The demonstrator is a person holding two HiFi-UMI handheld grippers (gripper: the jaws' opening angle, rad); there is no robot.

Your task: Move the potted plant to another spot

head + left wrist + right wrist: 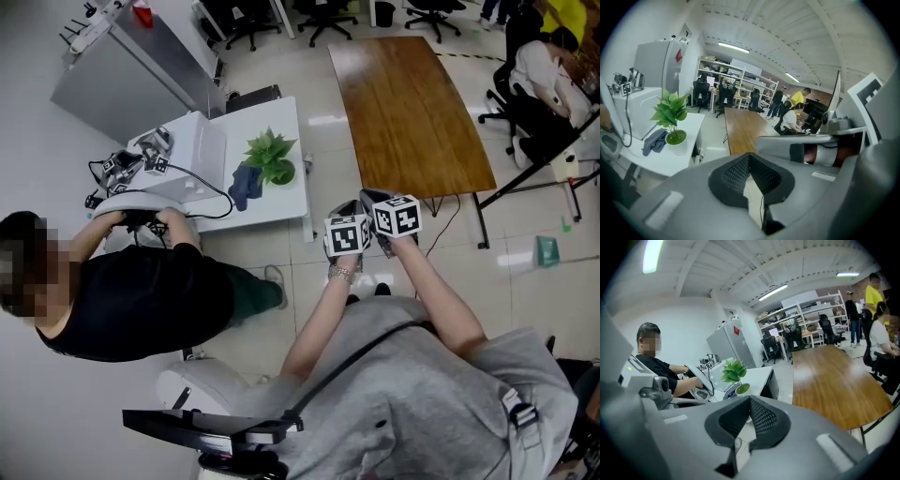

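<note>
The potted plant [270,157], green leaves in a small white pot, stands on the white table [281,208] beside a crumpled blue cloth [246,185]. Both grippers hang in the air over the floor, to the right of that table and well short of the plant. The left gripper [343,207] and the right gripper [375,198] are side by side, each under its marker cube. In the left gripper view the jaws meet, shut and empty [749,158], with the plant [671,115] far left. The right gripper [749,401] is also shut on nothing, and the plant [735,372] lies ahead.
A person in black [141,295] sits at the white table's near left, hands on a white device [141,202] with cables. A long wooden table [408,103] stands to the right. A grey cabinet [122,70], office chairs [323,14] and seated people [544,66] ring the room.
</note>
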